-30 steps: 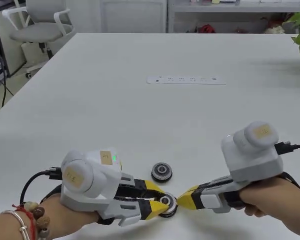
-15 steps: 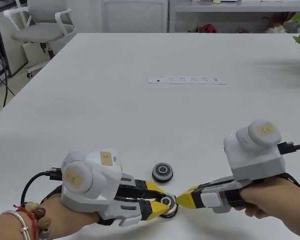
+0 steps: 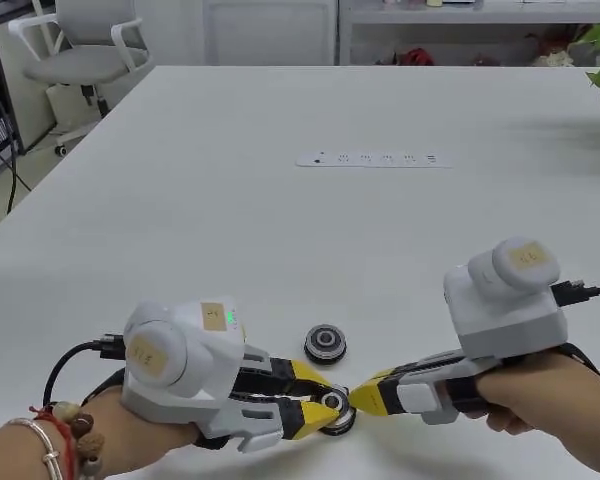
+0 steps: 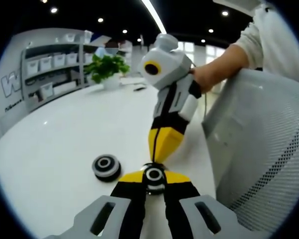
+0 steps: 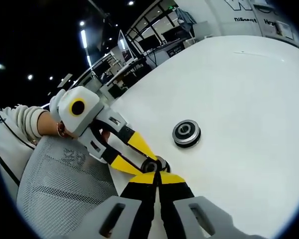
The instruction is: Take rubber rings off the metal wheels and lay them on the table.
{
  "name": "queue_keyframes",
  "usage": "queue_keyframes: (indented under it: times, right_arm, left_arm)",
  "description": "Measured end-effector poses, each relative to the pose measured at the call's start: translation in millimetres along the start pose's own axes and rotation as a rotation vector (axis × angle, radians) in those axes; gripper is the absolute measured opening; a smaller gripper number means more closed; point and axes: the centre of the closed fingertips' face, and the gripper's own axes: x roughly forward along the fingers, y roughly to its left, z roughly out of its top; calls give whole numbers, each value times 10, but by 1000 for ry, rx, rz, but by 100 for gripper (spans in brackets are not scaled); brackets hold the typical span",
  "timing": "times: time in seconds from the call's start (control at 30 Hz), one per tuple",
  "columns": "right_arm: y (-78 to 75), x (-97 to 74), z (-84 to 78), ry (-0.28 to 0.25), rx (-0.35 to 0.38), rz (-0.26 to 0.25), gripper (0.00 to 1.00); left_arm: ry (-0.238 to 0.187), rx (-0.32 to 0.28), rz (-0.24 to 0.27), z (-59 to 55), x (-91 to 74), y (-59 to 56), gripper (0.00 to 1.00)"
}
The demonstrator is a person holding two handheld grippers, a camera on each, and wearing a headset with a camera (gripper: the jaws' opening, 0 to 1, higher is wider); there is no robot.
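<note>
Head view, bottom center: your L gripper [image 3: 320, 404] clamps a wheel [image 3: 337, 407]; R gripper [image 3: 356, 400] jaws together, tips at its rim; 2nd wheel [image 3: 325, 342] just above.

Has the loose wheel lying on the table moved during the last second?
No. The loose wheel keeps the same place relative to the power strip on the table.

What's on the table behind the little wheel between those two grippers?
A second wheel, black ring on, lies flat on the table; farther back, a white power strip. Anything under the gripped wheel is covered by it and the left gripper.
</note>
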Motion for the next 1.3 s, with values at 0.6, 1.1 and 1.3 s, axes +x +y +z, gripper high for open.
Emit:
queue_keyframes:
  times: [0.6, 1.1, 1.3]
  right_arm:
    - [151, 3, 176, -50, -68, 41, 0]
    - [75, -9, 121, -48, 10, 37, 0]
    - [90, -6, 115, -48, 25, 47, 0]
  left_arm:
    - [-2, -6, 3, 25, 20, -11, 14]
    - [-2, -22, 3, 7, 8, 13, 14]
    - [0, -62, 3, 8, 4, 22, 14]
